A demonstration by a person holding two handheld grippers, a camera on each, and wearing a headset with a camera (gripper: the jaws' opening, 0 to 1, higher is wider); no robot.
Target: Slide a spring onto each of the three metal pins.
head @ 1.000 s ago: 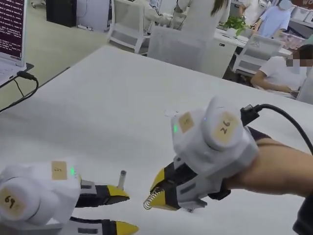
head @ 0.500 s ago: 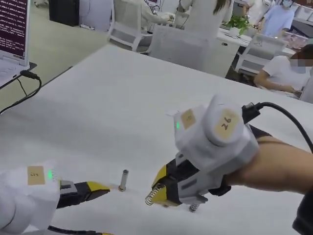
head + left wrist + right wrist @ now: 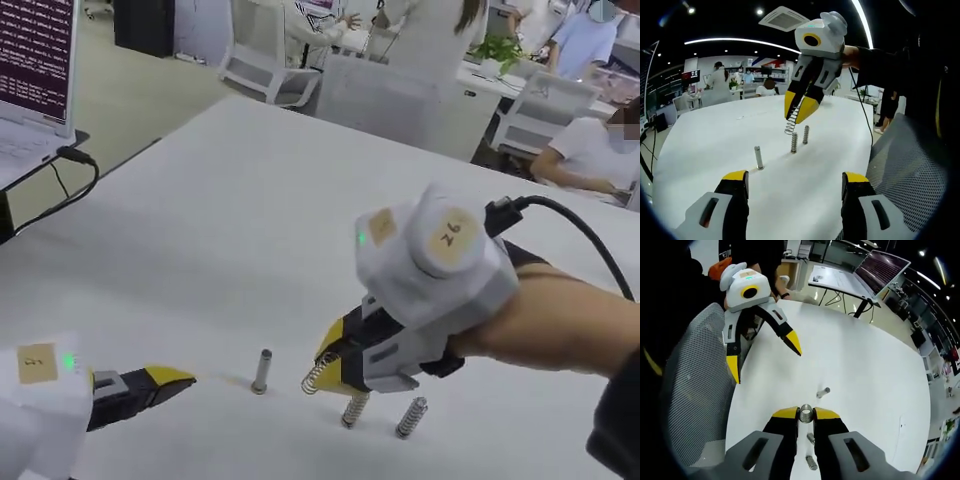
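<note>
My right gripper (image 3: 322, 370) is shut on a steel spring (image 3: 317, 375), which hangs tilted just above the white table. A bare metal pin (image 3: 262, 370) stands upright a short way left of the spring's free end. Two more pins, each wearing a spring, stand under and right of the gripper (image 3: 353, 408) (image 3: 411, 417). My left gripper (image 3: 795, 177) is open with nothing between its jaws, low at the left, and its yellow fingertip (image 3: 168, 378) points toward the bare pin (image 3: 758, 157). In the right gripper view the spring (image 3: 806, 413) sits between the shut jaws, with the bare pin (image 3: 823, 392) just ahead.
The white table (image 3: 250, 220) stretches far and wide around the pins. A laptop (image 3: 35, 70) with a black cable (image 3: 60, 185) sits off the left edge. A mesh chair (image 3: 695, 390) stands at the near side. Several people sit and stand at desks behind.
My left gripper has drawn back to the left, away from the bare pin. My right gripper still holds the spring near that pin, and the two springed pins have come into sight beside it.
</note>
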